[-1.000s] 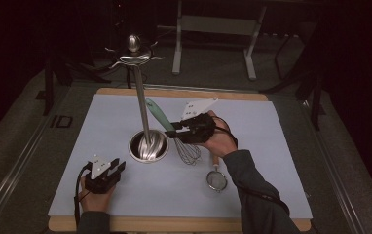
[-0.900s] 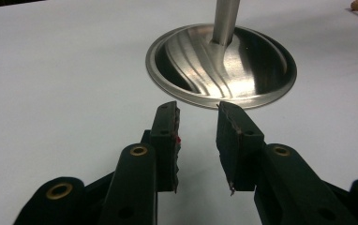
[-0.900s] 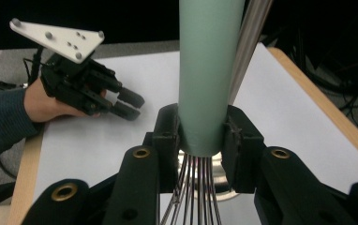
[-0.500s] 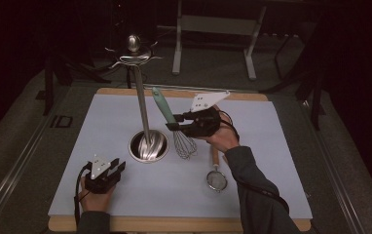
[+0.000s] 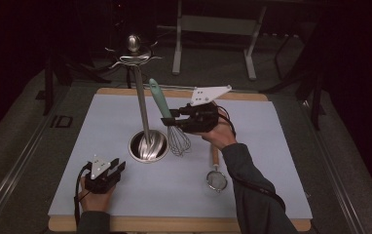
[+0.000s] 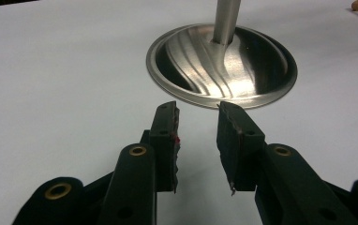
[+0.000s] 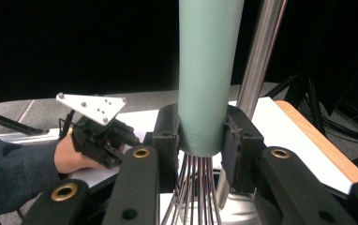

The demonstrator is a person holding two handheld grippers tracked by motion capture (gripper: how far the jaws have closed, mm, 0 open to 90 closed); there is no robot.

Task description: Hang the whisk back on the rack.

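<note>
A whisk with a teal handle (image 5: 157, 97) and wire head (image 5: 178, 142) hangs nearly upright beside the steel stand. My right gripper (image 5: 173, 118) is shut on the lower end of that handle (image 7: 207, 70), and the wires (image 7: 193, 197) drop below the jaws. The stand's pole (image 5: 141, 105) rises from a round steel base (image 5: 147, 146) to a hooked top (image 5: 133, 51). My left gripper (image 5: 107, 173) rests low at the front left of the mat. In the left gripper view it (image 6: 198, 140) is open and holds nothing, facing the base (image 6: 221, 65).
A small mesh strainer with a wooden handle (image 5: 216, 176) lies on the pale mat (image 5: 271, 146) to the right of the whisk. The mat covers a wooden table (image 5: 174, 225). Dark floor and metal frames lie beyond the far edge.
My right gripper has lifted the whisk off the mat and turned it more upright, closer to the pole. The left gripper has not moved.
</note>
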